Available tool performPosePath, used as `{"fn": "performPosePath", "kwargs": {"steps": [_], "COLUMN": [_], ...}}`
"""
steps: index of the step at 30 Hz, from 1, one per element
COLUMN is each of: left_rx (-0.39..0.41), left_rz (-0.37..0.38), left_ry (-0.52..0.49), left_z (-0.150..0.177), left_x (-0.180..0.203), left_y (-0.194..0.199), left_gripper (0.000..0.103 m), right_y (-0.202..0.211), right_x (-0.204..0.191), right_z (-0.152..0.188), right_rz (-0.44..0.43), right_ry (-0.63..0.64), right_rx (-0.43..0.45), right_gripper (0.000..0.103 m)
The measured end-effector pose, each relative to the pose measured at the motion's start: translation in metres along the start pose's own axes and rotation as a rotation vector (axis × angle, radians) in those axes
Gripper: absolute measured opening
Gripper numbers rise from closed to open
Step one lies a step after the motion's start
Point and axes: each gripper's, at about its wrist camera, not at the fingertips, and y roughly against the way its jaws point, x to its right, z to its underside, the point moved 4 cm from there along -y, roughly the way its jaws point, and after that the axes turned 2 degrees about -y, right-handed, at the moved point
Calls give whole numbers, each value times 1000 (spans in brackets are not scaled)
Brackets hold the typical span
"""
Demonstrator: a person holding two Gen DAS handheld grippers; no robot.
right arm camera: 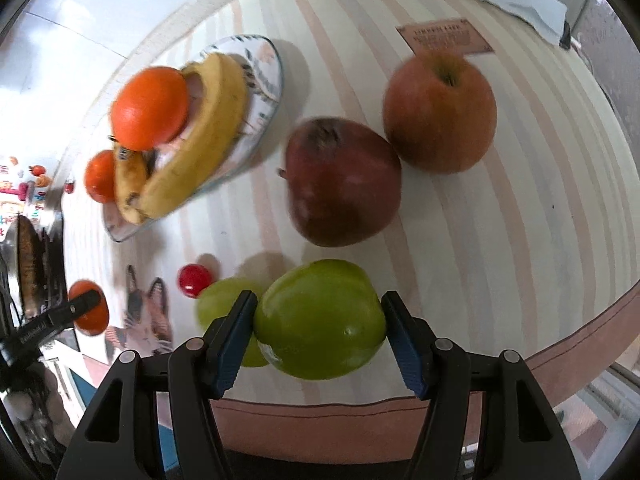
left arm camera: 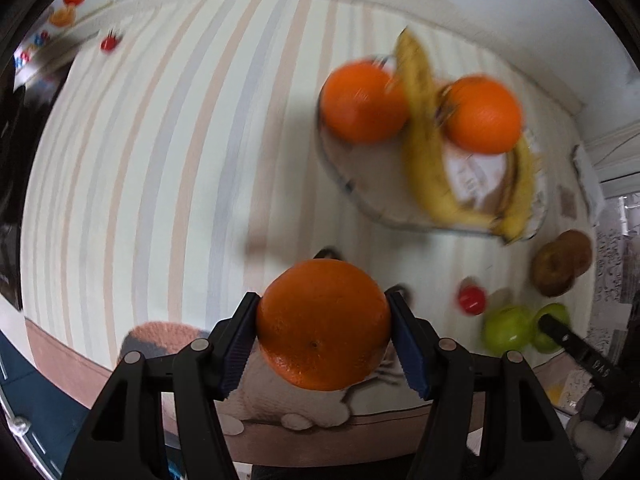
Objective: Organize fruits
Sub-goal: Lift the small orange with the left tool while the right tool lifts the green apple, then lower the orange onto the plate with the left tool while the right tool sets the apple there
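Left tool (left arm camera: 323, 326) pinches an orange (left arm camera: 323, 324); right tool (right arm camera: 318, 320) pinches a green apple (right arm camera: 320, 318), half hiding a second green apple (right arm camera: 218, 304) at the table (right arm camera: 500, 220) edge.

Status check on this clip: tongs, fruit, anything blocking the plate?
Left tongs shut on an orange. Right tongs shut on a green apple. Plate already holds two oranges and bananas. Nothing blocking the plate.

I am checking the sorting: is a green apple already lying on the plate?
No, the plate holds only oranges and bananas.
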Motion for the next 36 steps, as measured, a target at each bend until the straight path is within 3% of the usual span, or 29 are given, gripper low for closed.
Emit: {"fn": "performPosePath", "kwargs": {"steps": [5,10,20,30,36], "left_rx": [55,73,13,-36,-56], "left_rz": [24,11,-44,-41,-46], "left_ry": [-40,-80,-125,-118,-113], "left_z": [-30,-63,-80,-80,-79], "left_x": [23,35,39,38,40], "left_y": [22,20,-19,-39,-48], "left_gripper": [61,61,61,61,62], "right_y": [31,51,15,-26,-44], "right_x": [-22,-45,-69,-125,-141], "right_z": [-15,-52,-131,-125,-116], "right_rz": [-66,-107,-69,-31,0], "right_ry": [22,43,96,311,377], "right_rx": [54,113,124,70,33], "right_gripper": [66,66,66,67,67]}}
